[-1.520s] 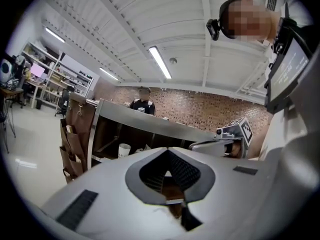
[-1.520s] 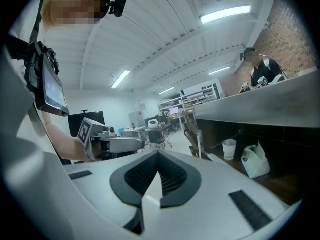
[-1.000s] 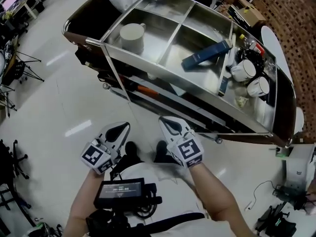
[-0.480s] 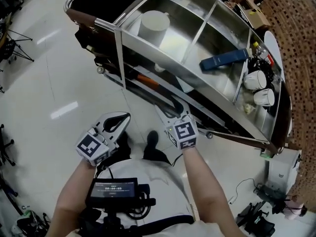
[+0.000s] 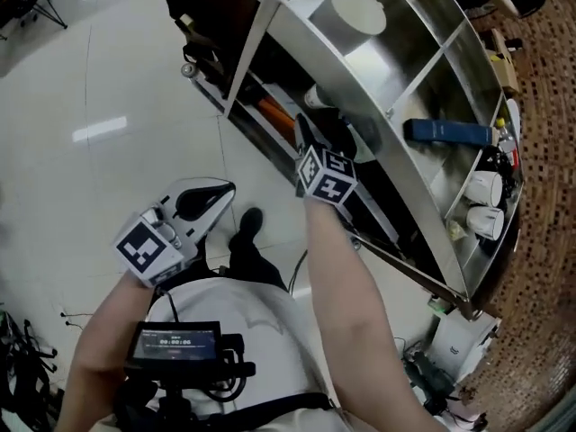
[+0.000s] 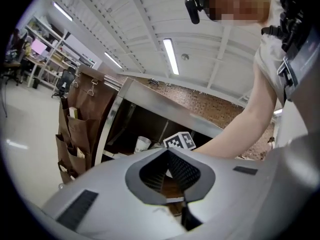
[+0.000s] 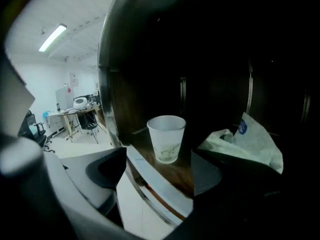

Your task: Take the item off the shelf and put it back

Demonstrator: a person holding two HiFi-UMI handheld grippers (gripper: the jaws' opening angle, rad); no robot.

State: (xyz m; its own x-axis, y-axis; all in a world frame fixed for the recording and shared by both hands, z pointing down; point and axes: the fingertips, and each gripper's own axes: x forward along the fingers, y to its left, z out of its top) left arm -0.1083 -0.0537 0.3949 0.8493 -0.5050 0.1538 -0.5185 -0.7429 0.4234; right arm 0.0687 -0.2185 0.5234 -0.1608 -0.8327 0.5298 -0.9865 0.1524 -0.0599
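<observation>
- Grey plastic jaws of the left gripper (image 6: 167,151) are pressing together at their tips with nothing pinched between them. This gripper is hanging low beside the person's body, well apart from the cart.
- The right gripper (image 7: 159,158) is reaching under the rim of the steel cart (image 5: 270,12) into its dark lower shelf. Its jaws are standing spread wide and are gripping nothing.
- A white paper cup (image 7: 166,138) is standing upright on the wooden shelf board (image 7: 177,171), just ahead of the right claw. It is lining up with the gap between the two jaws and touching neither of them.
- A crumpled white plastic bag (image 7: 245,139) is lying on the same level to the cup's right, apart from it and beyond the right-hand jaw.
- Above, dividers are splitting the cart's top tray (image 5: 423,70) into compartments:
  - A white round container (image 5: 357,9) is sitting alone in one compartment; what it holds cannot be made out.
  - A dark blue box (image 5: 447,132) is lying flat in the next one.
  - Two white mugs (image 5: 483,187) are resting side by side in the narrow end compartment.
- At the cart's other end, a brown fabric pocket organiser (image 6: 75,129) is hanging down its side.
</observation>
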